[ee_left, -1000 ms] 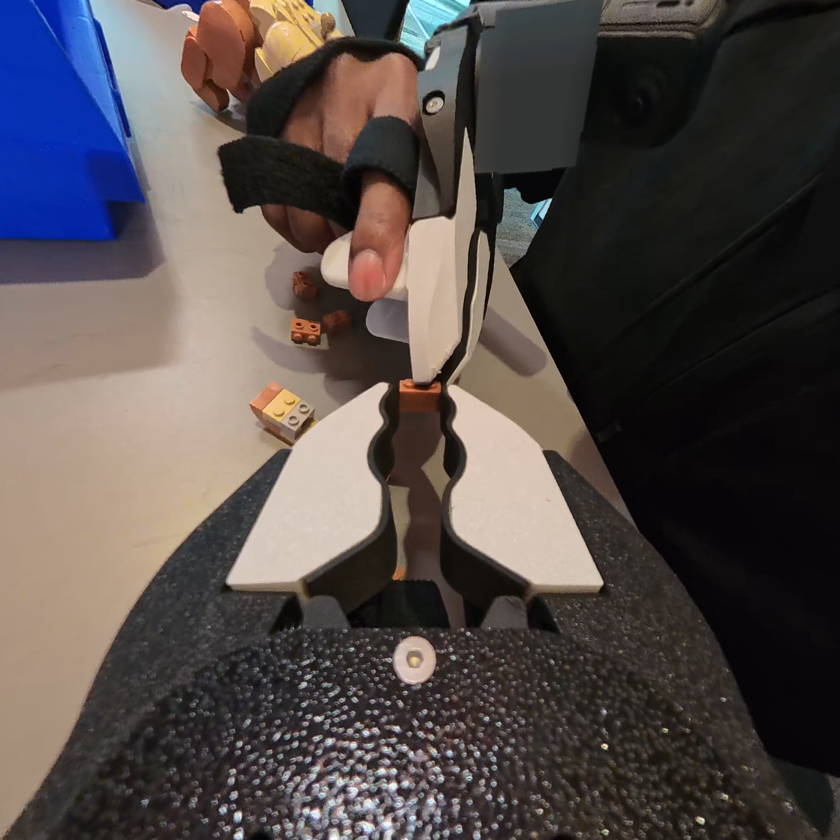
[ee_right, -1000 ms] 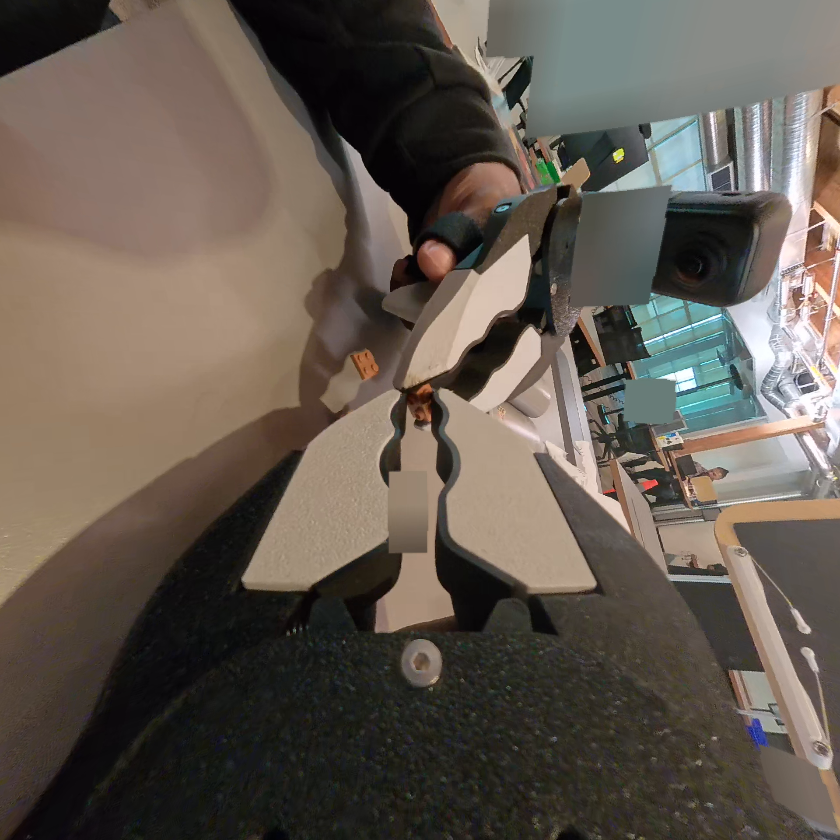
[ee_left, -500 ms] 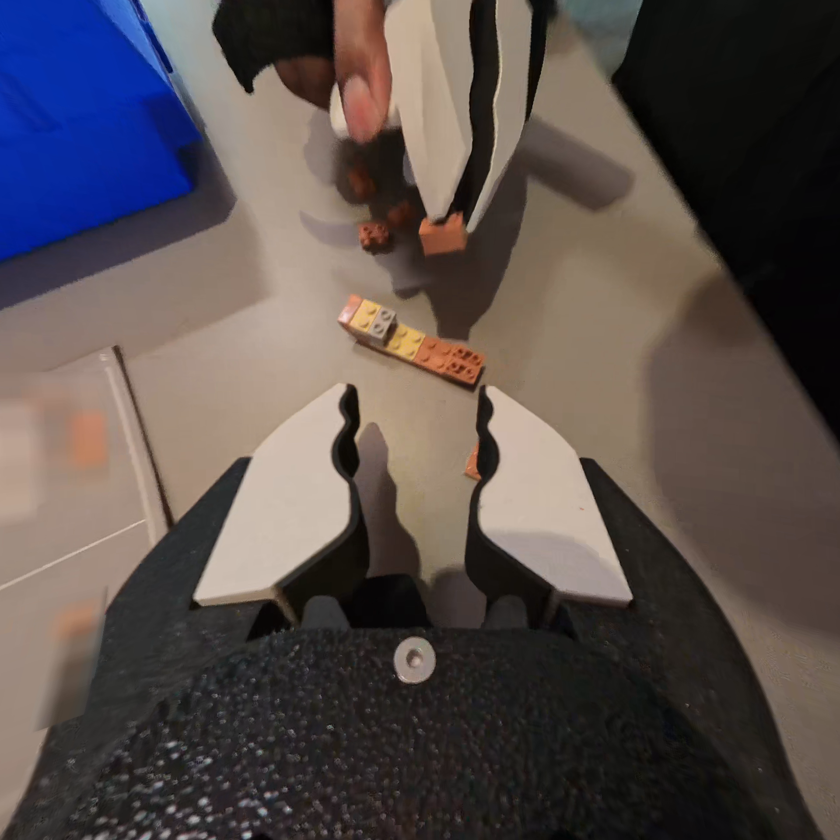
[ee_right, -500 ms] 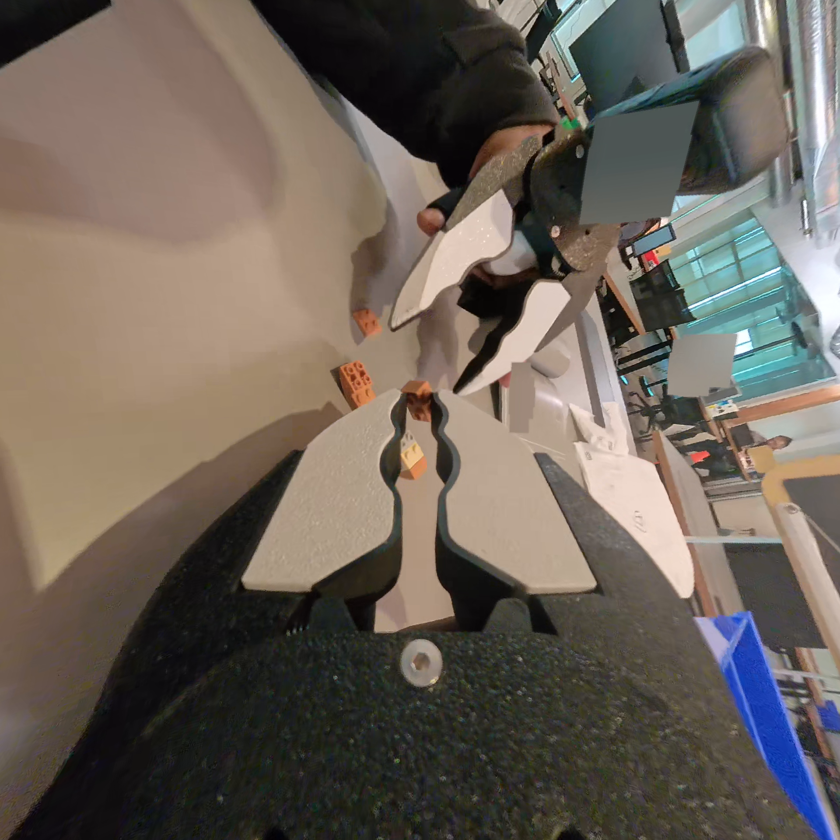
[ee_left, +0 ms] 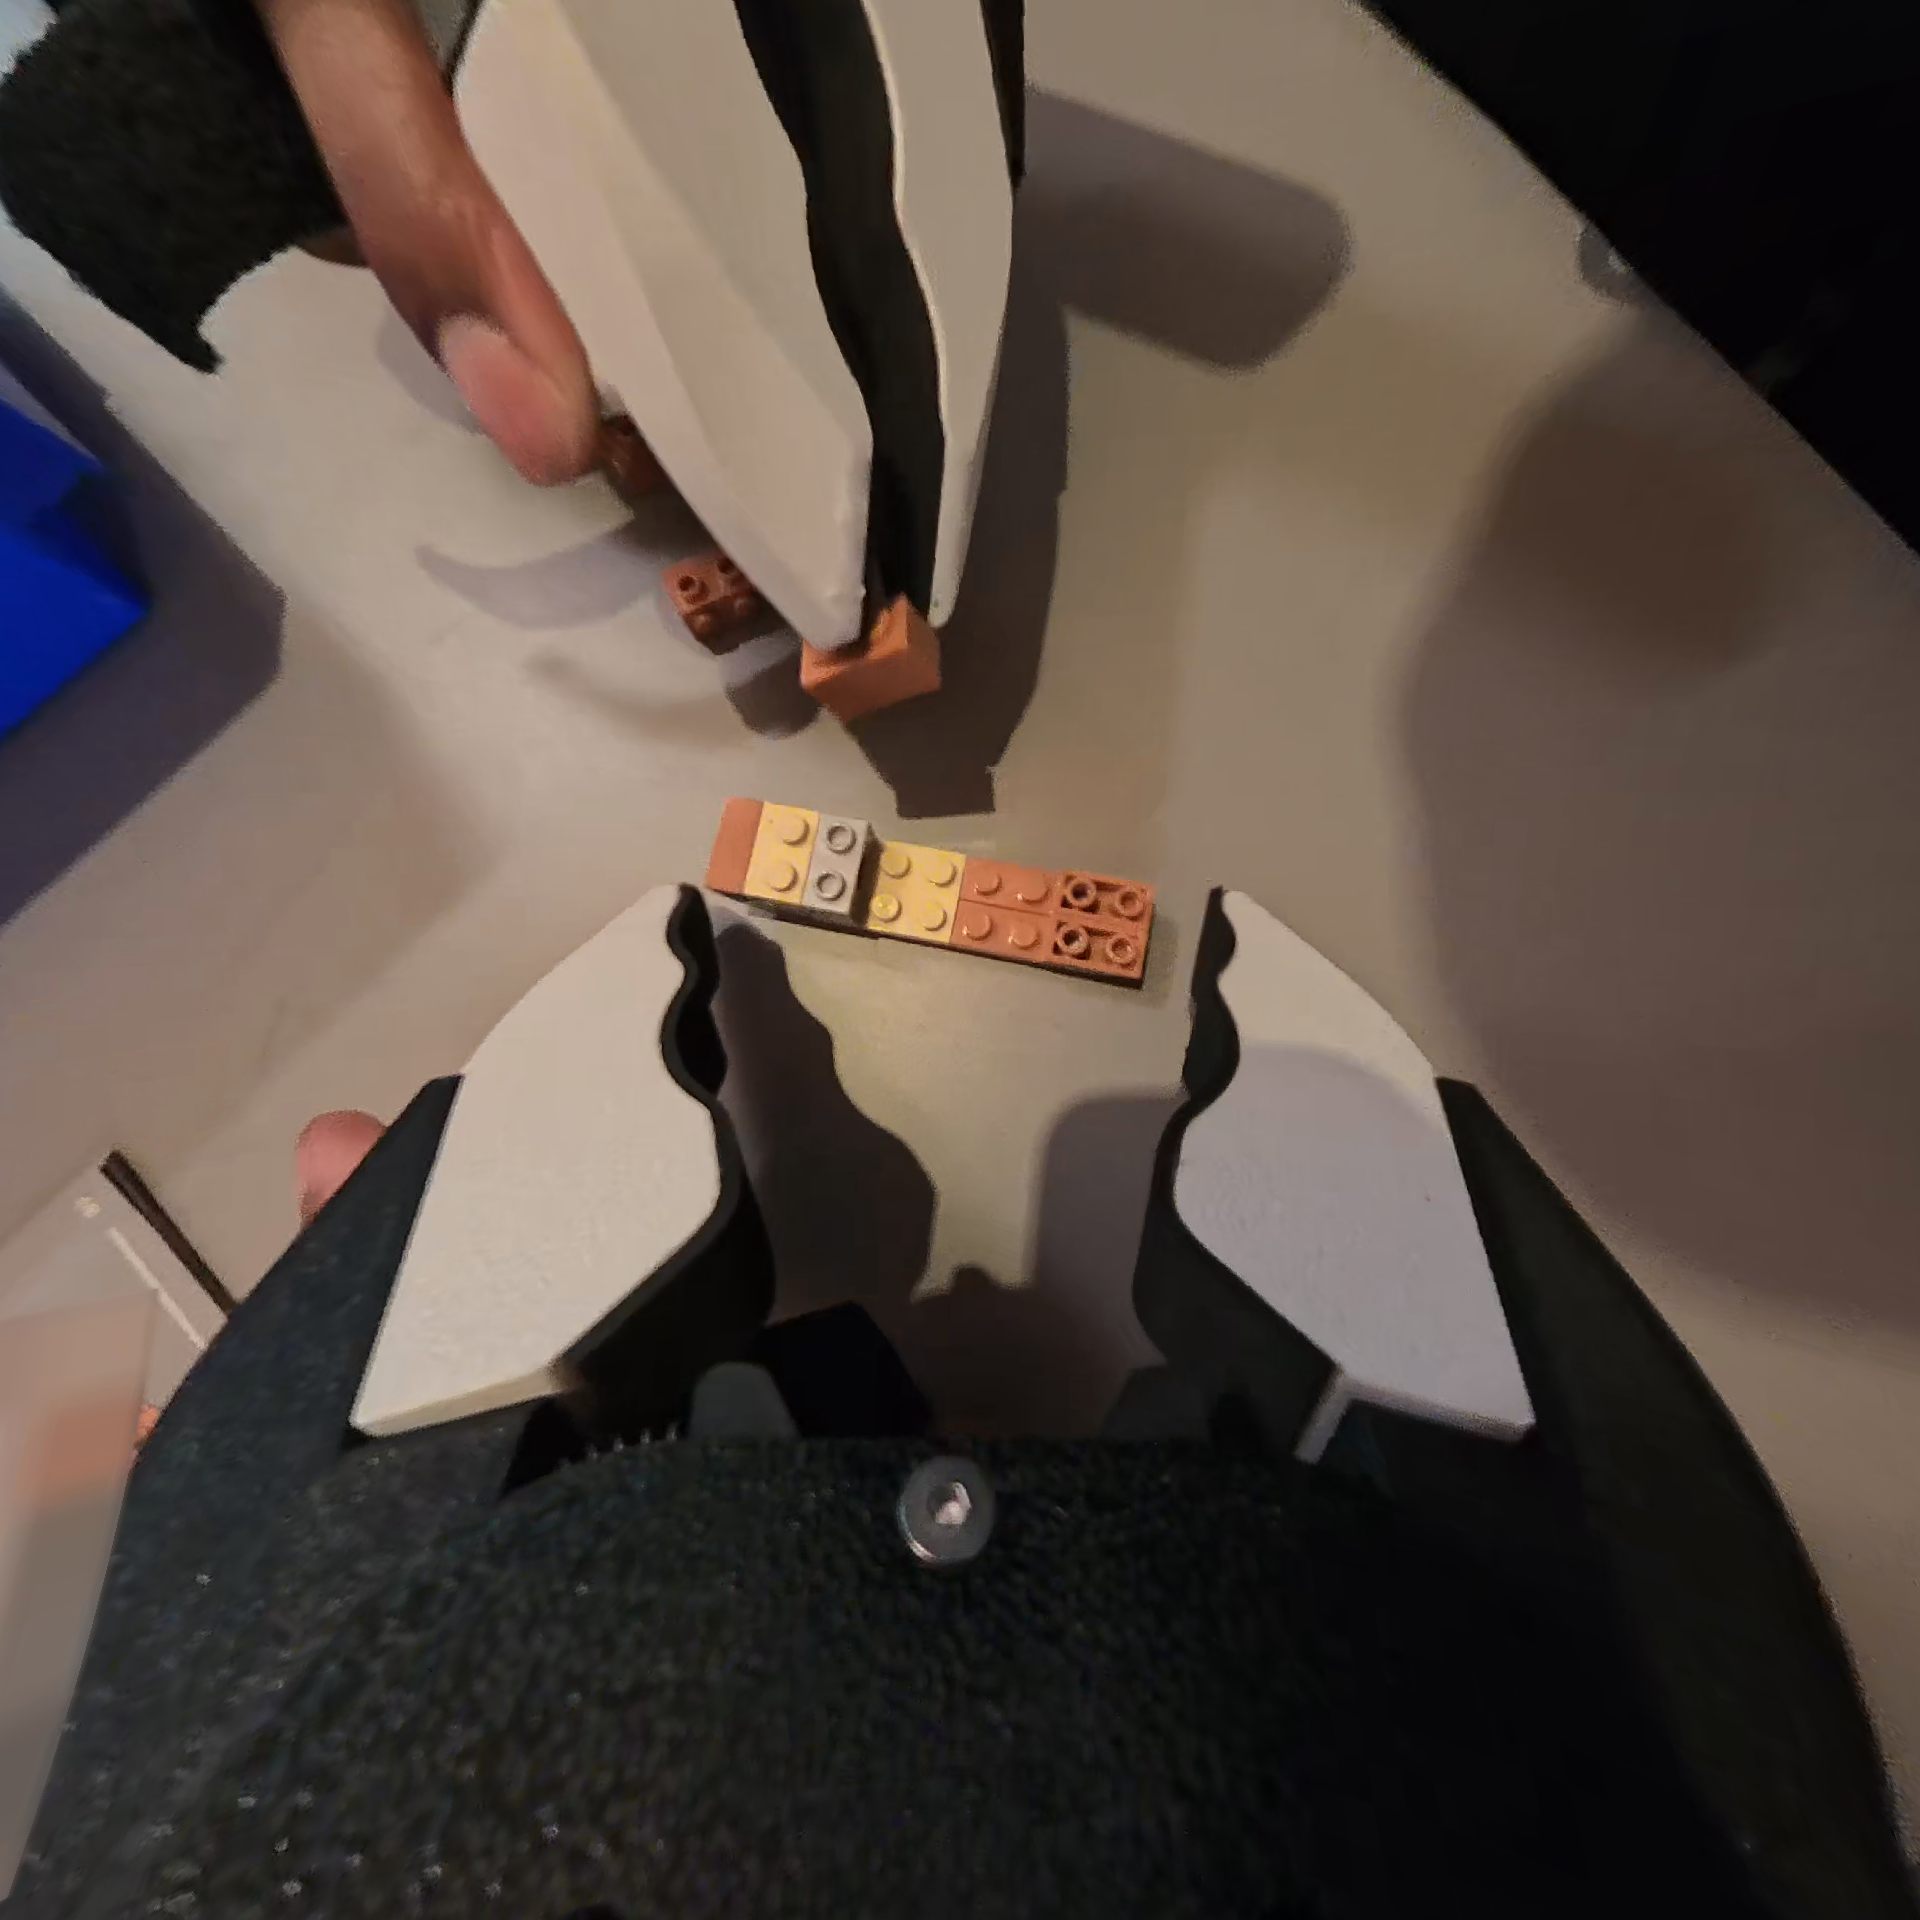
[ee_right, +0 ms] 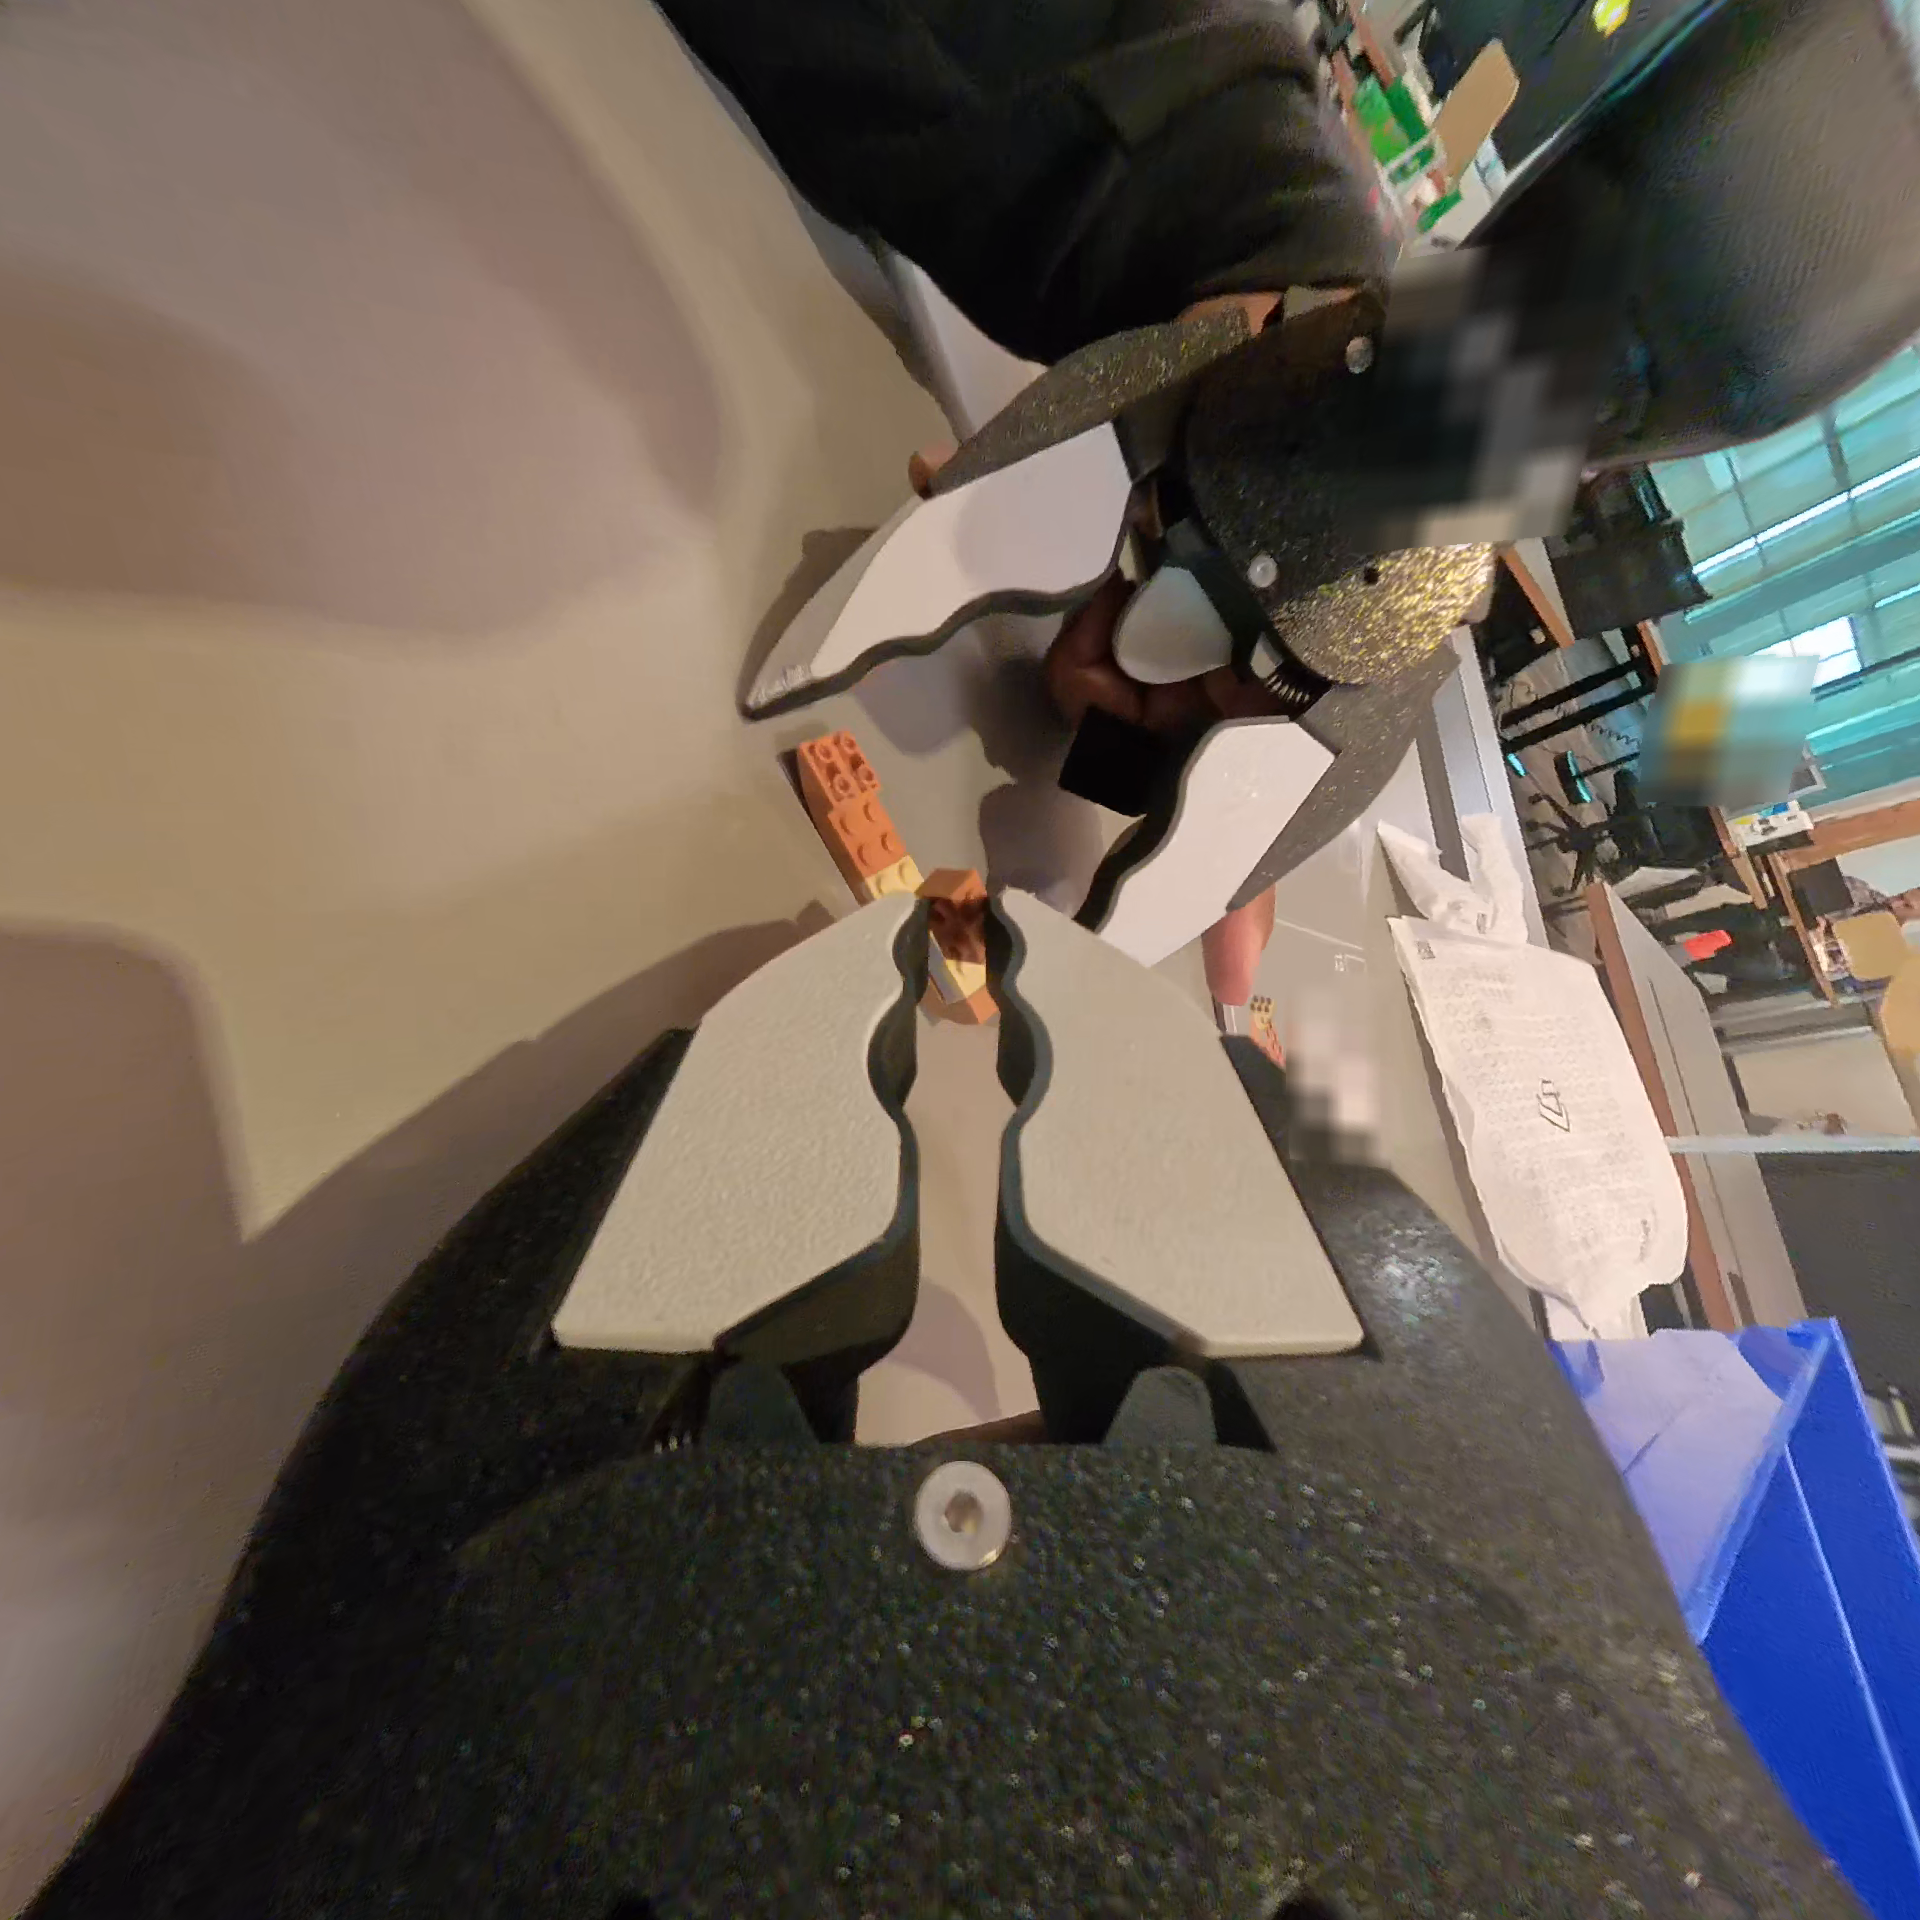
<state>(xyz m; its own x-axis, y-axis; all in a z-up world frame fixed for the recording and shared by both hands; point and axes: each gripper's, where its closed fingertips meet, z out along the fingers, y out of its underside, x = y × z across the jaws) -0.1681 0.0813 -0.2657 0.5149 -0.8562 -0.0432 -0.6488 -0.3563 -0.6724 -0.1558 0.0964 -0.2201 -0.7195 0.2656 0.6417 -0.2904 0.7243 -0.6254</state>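
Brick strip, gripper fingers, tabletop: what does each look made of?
Brick strip: moulded hard plastic by the look, with studs, crisp seams and a slight sheen, in orange-brown, yellow and grey. Left gripper fingers: matte pale grey faces, finely textured, probably plastic, edged with wavy black pads that look rubbery. Tabletop: smooth beige surface, likely laminate; cannot tell for sure.

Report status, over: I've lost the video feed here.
Left gripper open, bare, over brick strip on table. Right gripper shut on small brown brick. Loose brown brick beside.
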